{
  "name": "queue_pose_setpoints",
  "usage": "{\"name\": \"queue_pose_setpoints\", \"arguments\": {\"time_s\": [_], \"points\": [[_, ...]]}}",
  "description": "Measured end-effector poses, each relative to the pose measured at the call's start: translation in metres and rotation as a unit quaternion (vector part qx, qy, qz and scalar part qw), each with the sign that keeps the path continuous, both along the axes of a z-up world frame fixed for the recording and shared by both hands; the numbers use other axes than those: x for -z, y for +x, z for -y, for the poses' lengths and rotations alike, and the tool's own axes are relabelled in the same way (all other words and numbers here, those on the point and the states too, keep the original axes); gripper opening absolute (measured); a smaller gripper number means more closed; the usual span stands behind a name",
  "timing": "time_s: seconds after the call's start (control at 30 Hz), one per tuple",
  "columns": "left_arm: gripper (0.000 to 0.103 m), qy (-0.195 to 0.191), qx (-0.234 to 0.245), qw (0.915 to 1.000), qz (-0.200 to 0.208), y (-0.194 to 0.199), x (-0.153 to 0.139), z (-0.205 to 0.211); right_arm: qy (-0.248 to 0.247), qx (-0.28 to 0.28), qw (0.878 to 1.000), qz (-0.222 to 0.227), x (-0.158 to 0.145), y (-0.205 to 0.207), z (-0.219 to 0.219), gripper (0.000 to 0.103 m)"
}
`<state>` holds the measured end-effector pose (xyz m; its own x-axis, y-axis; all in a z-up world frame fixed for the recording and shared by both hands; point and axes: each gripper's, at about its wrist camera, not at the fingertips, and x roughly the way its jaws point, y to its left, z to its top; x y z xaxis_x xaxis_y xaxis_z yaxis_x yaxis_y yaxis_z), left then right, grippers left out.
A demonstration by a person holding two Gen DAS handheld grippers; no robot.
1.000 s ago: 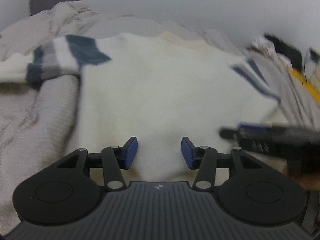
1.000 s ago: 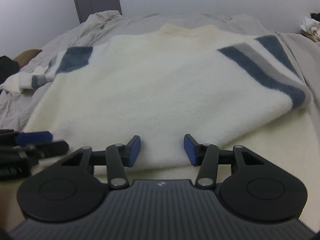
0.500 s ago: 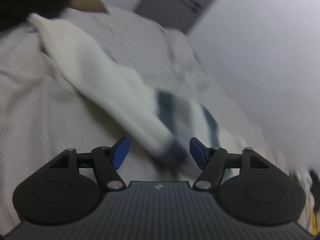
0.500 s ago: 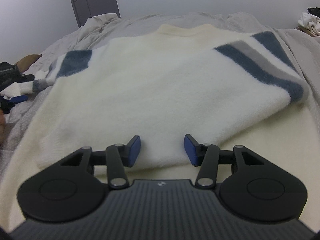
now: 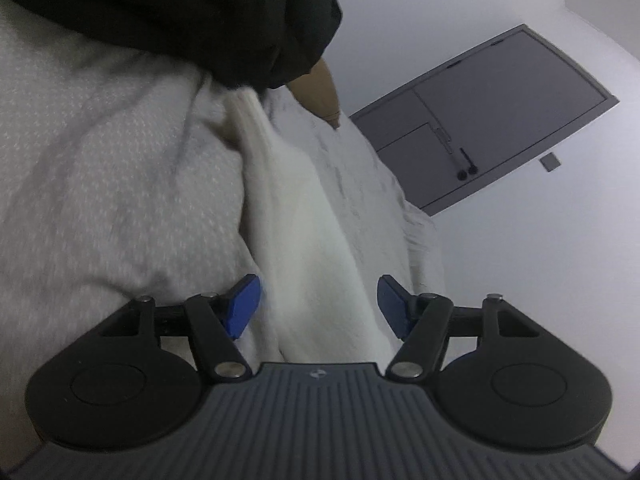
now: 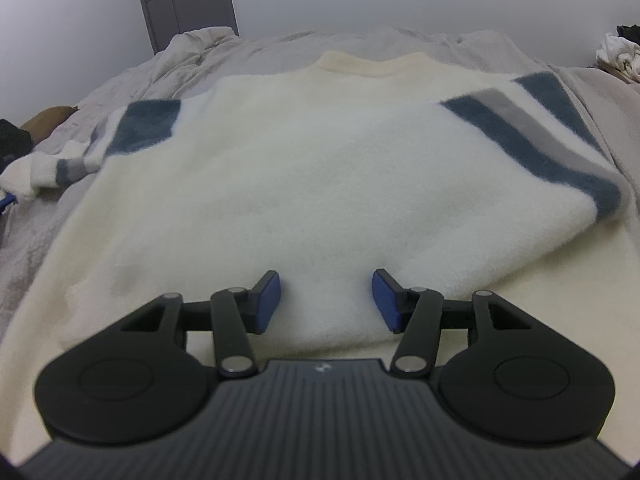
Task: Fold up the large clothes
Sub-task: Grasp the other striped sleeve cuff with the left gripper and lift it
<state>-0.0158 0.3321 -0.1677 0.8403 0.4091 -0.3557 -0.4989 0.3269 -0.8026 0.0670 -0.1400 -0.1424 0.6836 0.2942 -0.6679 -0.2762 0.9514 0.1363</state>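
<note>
A cream sweater [image 6: 320, 184] with blue and grey sleeve stripes lies flat on the bed, its right sleeve folded across the body. My right gripper [image 6: 326, 300] hovers over the near hem. Its jaws are opening, and only the sweater's surface shows below them. The left sleeve [image 6: 36, 172] trails off to the left. In the rolled left wrist view that cream sleeve [image 5: 304, 240] runs away between the fingers of my left gripper [image 5: 318, 306]. This gripper stands open, with gaps between the pads and the fabric.
A pale grey bed cover [image 5: 100, 184] lies under everything. A black garment [image 5: 180, 12] and a tan cushion [image 5: 320, 96] sit past the sleeve's far end. A grey door [image 6: 184, 0] stands behind the bed. Piled clothes [image 6: 620, 56] are at the far right.
My left gripper swung from the sweater's body out to the left sleeve, rolling as it went, and its jaws widened. The right gripper stayed put, with its jaws slightly wider.
</note>
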Motion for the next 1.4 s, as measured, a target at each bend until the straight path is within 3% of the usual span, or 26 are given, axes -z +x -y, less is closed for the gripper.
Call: {"name": "queue_pose_setpoints", "arguments": {"time_s": [0.2, 0.53, 0.63, 0.73, 0.8, 0.83, 0.87, 0.9, 1.03, 1.2, 1.37, 1.4], "points": [[0.07, -0.003, -0.012, 0.9991, -0.041, 0.035, 0.003, -0.016, 0.015, 0.007, 1.0, -0.004, 0.001, 0.009, -0.001, 0.057], [0.07, -0.003, -0.118, 0.9886, -0.093, 0.081, -0.012, -0.044, 0.018, 0.013, 1.0, -0.001, 0.002, 0.017, -0.006, 0.059], [0.07, 0.024, -0.138, 0.9841, -0.11, 0.094, -0.013, -0.041, 0.017, 0.015, 1.0, -0.002, 0.001, 0.02, -0.007, 0.059], [0.07, 0.062, -0.118, 0.9799, -0.148, 0.122, -0.017, -0.042, 0.021, 0.017, 1.0, -0.003, 0.001, 0.022, -0.007, 0.059], [0.047, 0.08, -0.111, 0.9777, -0.159, 0.131, -0.02, -0.047, 0.025, 0.018, 1.0, -0.003, 0.001, 0.024, -0.006, 0.059], [0.023, 0.083, -0.104, 0.9769, -0.167, 0.133, -0.021, -0.052, 0.027, 0.019, 0.999, -0.004, 0.0, 0.025, -0.006, 0.059], [0.016, 0.086, -0.091, 0.9782, -0.166, 0.136, -0.025, -0.056, 0.03, 0.021, 0.999, -0.004, 0.001, 0.026, -0.005, 0.059], [0.016, 0.096, -0.087, 0.9782, -0.163, 0.137, -0.03, -0.056, 0.033, 0.022, 0.999, -0.005, 0.001, 0.027, -0.005, 0.059], [0.015, 0.182, -0.052, 0.9694, -0.157, 0.149, -0.073, -0.05, 0.03, 0.022, 0.999, -0.001, 0.0, 0.028, -0.007, 0.06], [0.015, 0.238, -0.01, 0.9601, -0.148, 0.167, -0.142, -0.015, 0.043, 0.021, 0.999, 0.003, -0.004, 0.028, -0.003, 0.06], [0.015, 0.316, 0.05, 0.9416, -0.105, 0.168, -0.219, 0.058, 0.084, 0.041, 0.996, -0.004, -0.016, 0.019, 0.016, 0.058], [0.015, 0.336, 0.067, 0.9342, -0.1, 0.168, -0.234, 0.076, 0.094, 0.045, 0.995, -0.003, -0.019, 0.016, 0.022, 0.058]]}}
